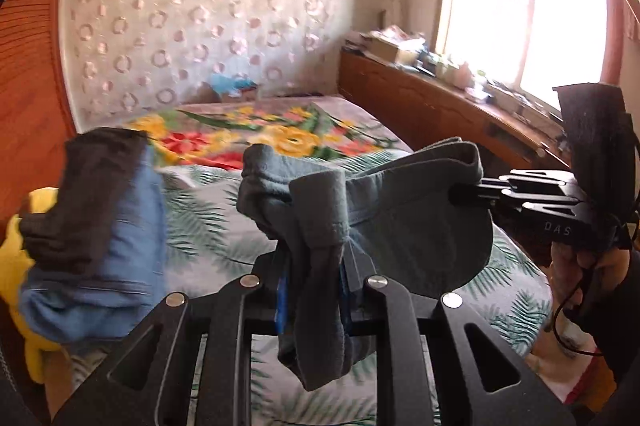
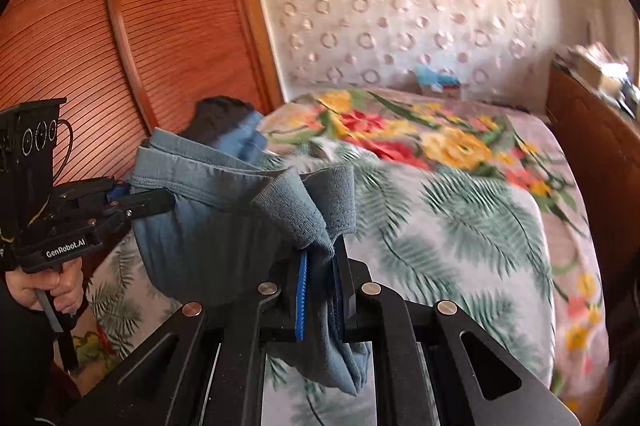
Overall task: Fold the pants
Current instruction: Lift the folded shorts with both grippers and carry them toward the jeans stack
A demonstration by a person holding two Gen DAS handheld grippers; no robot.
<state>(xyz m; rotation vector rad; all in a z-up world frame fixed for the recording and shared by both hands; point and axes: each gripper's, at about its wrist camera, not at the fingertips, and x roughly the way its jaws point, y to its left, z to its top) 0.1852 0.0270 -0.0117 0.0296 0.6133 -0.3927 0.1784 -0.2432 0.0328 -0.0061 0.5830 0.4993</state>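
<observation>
Holding the grey-blue pants up in the air over the near edge of the bed. Left gripper pinched shut on one bit of cloth, right gripper pinched shut on another. Best to keep both grips tight, pull the cloth flat, then lay it down smooth.

Pants: lower part cut off by left gripper frame; full length hidden. Right gripper pads mostly buried in pants fabric. Blue-and-black garment pile left of pants: blurred, kind unclear. Clutter on wooden ledge right of pants: too small to identify. Window: washed out.
</observation>
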